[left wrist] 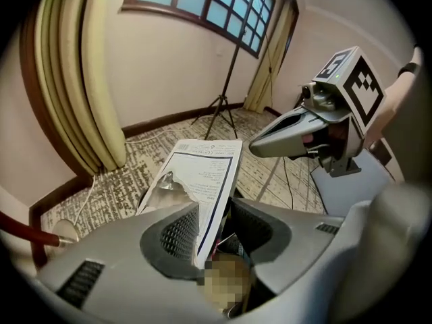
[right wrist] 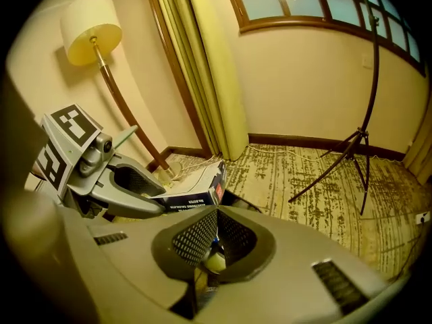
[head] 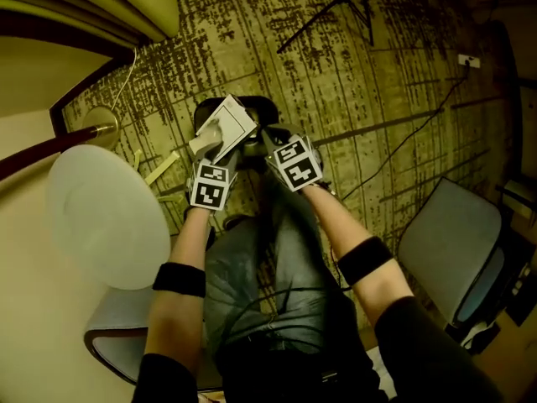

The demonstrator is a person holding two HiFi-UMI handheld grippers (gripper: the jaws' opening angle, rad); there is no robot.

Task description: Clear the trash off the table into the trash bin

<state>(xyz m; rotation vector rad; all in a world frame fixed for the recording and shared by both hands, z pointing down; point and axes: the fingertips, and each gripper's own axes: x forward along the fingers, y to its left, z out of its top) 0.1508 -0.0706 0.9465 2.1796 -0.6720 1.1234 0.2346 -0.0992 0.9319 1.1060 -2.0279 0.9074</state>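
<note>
Drop-off step, by my read: left gripper (left wrist: 210, 229) pinches one torn, flattened carton (left wrist: 202, 181) just over one black trash bin (head: 262, 105) on carpet (head: 377, 74). Right gripper (head: 265, 141) jaws pressed together, apparently empty. Next: spread the left jaws so the carton falls in.

Grippers are the same build: left gripper (left wrist: 216, 231) and right gripper (right wrist: 212, 238) are grey moulded shells with black perforated pads (left wrist: 181, 233) and slotted vents. Each carries a marker cube (head: 210, 185) of black-and-white squares. The person wears a black band (head: 179, 279) on each forearm, dark sleeves (head: 428, 351) and grey-blue trousers (head: 268, 284).
</note>
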